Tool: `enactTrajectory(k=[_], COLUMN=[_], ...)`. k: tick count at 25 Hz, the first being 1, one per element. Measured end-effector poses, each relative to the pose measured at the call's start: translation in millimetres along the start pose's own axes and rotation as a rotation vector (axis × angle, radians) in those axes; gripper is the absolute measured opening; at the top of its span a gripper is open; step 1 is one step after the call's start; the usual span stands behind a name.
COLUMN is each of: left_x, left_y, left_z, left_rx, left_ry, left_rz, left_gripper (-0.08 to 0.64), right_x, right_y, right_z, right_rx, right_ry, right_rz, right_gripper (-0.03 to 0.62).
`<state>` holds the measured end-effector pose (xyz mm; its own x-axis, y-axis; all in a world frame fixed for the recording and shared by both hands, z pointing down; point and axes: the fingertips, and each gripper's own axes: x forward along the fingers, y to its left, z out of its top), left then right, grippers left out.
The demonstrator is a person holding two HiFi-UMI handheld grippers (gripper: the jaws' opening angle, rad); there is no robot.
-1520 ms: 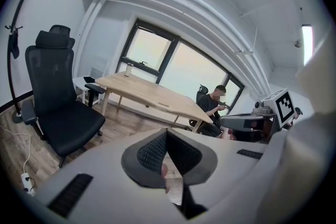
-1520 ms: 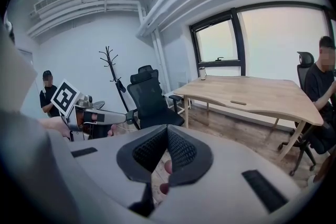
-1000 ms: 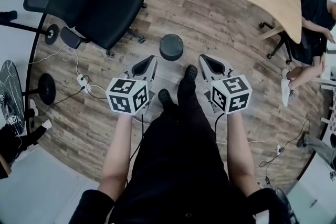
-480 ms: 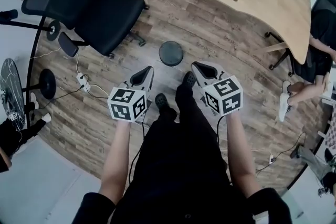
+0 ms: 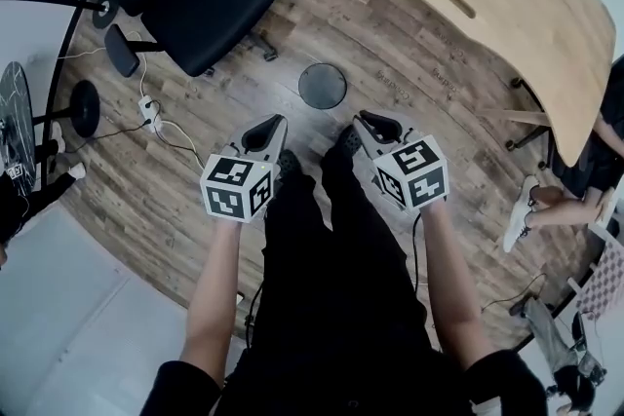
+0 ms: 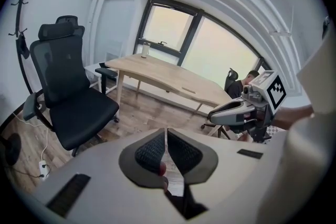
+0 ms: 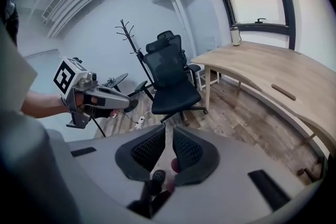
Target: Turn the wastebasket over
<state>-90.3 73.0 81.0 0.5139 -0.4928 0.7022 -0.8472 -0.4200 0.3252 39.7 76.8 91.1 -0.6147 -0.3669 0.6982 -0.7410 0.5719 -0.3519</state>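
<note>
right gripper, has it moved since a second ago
Yes. In the head view the right gripper has shifted left, closer to the wastebasket standing on the floor.

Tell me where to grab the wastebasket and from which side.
Take the wastebasket by its round rim, probably one gripper per side, from above: it stands on the floor ahead of the left gripper and right gripper. Open both shut jaws first.

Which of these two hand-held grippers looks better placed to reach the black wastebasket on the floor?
Right, but only narrowly. The wastebasket stands ahead, between both grippers, and the right gripper looks slightly nearer than the left gripper. Both are shut and empty.
</note>
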Motion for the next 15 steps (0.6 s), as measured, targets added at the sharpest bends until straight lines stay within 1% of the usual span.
enactTrajectory(k=[3, 6, 7, 9, 12, 15], left_x=[4, 12, 15, 25, 40, 55], left_y=[0, 5, 7, 11, 15, 25], left_z=[-5, -6, -8, -13, -23, -32], left_rx=[-0.023, -0.035, -0.037, -0.041, -0.043, -0.027], left_ry=[0.01, 0.011, 0.014, 0.026, 0.05, 0.085], left_rz=[0.002, 0.004, 0.0, -0.012, -0.04, -0.059], left_gripper=[0.02, 0.02, 0.02, 0.02, 0.02, 0.02], right_x=[9, 20, 23, 31, 41, 57], right_y=[-1, -6, -7, -9, -12, -15], right_z=[-6, -9, -11, -16, -25, -34], right_rx=[-0.001, -0.009, -0.007, 0.0, 0.019, 0.06], right_ry=[0.036, 0.071, 0.082, 0.102, 0.128, 0.145], right_rz=[0.017, 0.016, 0.015, 0.011, -0.005, -0.014], right_gripper=[0.037, 0.038, 0.048, 0.106, 0.111, 0.121])
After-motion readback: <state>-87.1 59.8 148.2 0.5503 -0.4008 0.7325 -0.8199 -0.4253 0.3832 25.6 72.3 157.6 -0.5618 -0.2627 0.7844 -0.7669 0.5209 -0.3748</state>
